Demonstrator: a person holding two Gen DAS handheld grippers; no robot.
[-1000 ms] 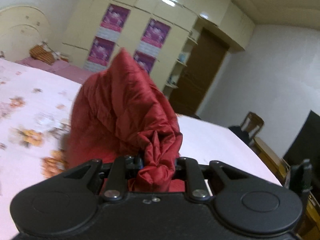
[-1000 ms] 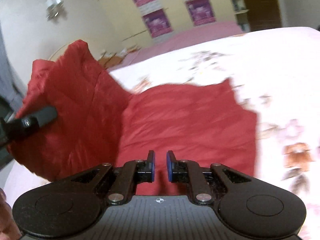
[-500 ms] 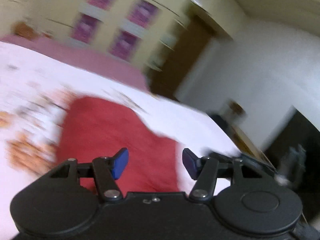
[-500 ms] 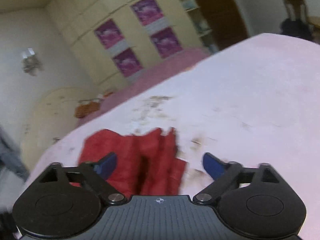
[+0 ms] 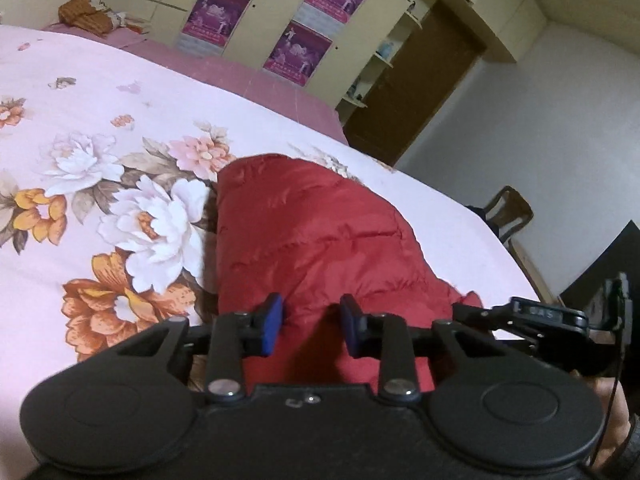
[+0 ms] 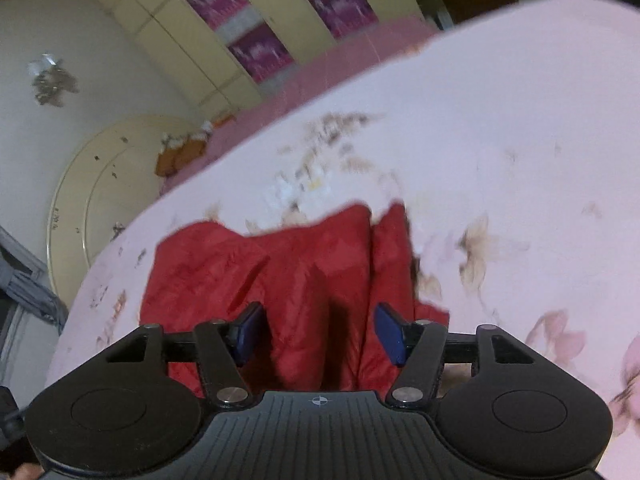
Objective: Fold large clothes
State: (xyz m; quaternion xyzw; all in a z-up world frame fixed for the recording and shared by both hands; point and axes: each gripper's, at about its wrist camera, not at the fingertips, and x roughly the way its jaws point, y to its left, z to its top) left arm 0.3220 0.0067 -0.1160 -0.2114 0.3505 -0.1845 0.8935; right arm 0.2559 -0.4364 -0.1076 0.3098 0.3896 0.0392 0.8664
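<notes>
A red quilted jacket [image 5: 316, 240] lies folded on the pink floral bed sheet [image 5: 80, 128]. My left gripper [image 5: 311, 326] is open and empty, just above the jacket's near edge. The jacket also shows in the right wrist view [image 6: 288, 276], with folds running away from me. My right gripper [image 6: 318, 334] is open and empty, low over the jacket's near part. The other gripper's black body [image 5: 548, 316] shows at the right of the left wrist view.
A cream wardrobe with purple posters [image 5: 296, 48] and a brown door [image 5: 412, 80] stand beyond the bed. A wooden chair [image 5: 508, 216] is at the bed's right side. A round headboard [image 6: 100, 184] and an orange pillow [image 5: 84, 20] are at the bed's head.
My left gripper let go of the bunched red jacket and opened. The jacket dropped flat onto the bed. My right gripper opened from nearly shut. Both grippers now hover low over the jacket.
</notes>
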